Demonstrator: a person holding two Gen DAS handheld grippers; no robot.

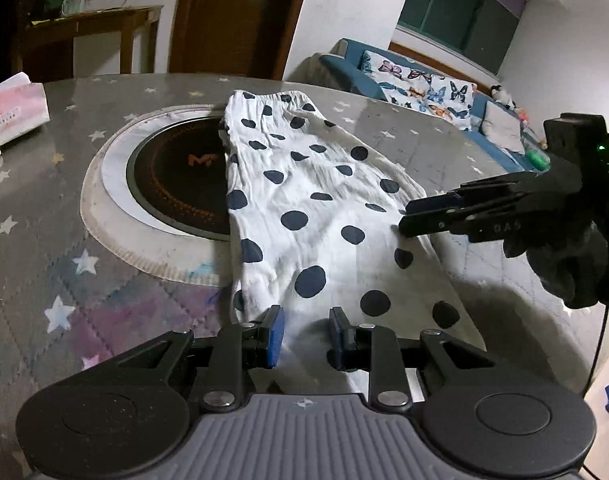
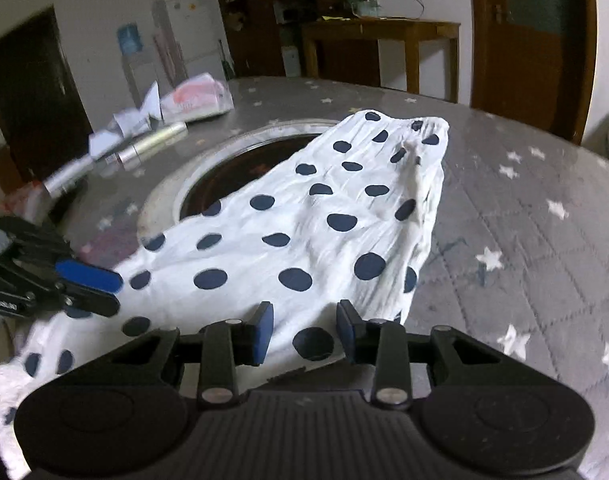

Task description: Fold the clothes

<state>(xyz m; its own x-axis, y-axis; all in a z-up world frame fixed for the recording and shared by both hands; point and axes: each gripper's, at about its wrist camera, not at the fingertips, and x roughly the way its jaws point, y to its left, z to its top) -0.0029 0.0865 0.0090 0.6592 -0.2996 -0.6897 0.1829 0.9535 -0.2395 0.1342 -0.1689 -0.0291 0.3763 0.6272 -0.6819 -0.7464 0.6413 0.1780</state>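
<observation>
While the polka-dot garment [image 1: 304, 208] lies spread along the table [image 1: 444, 148], partly covering the round inset burner [image 1: 172, 184], treat it as what it looks to be: thin, soft, crinkled cloth, light and limp, likely to sag and drag if lifted from one point only. You would do best to pinch it at the hem corners nearest you (the gathered waistband sits at the far end), one corner per side, so the fold carries over evenly.

Your left hand-held gripper [image 1: 306, 334] stands narrowly parted with the near hem between its pads; whether they actually pinch the cloth cannot be told. Your right hand-held gripper [image 2: 304, 330] is likewise part-open over the cloth's near edge, apparently not clamped.

From the left wrist you see the sofa [image 1: 424, 88] beyond the table. Only the right wrist view shows the metal tubes [image 2: 152, 142] lying at the table's far side and more of the garment spilling toward the near edge.
</observation>
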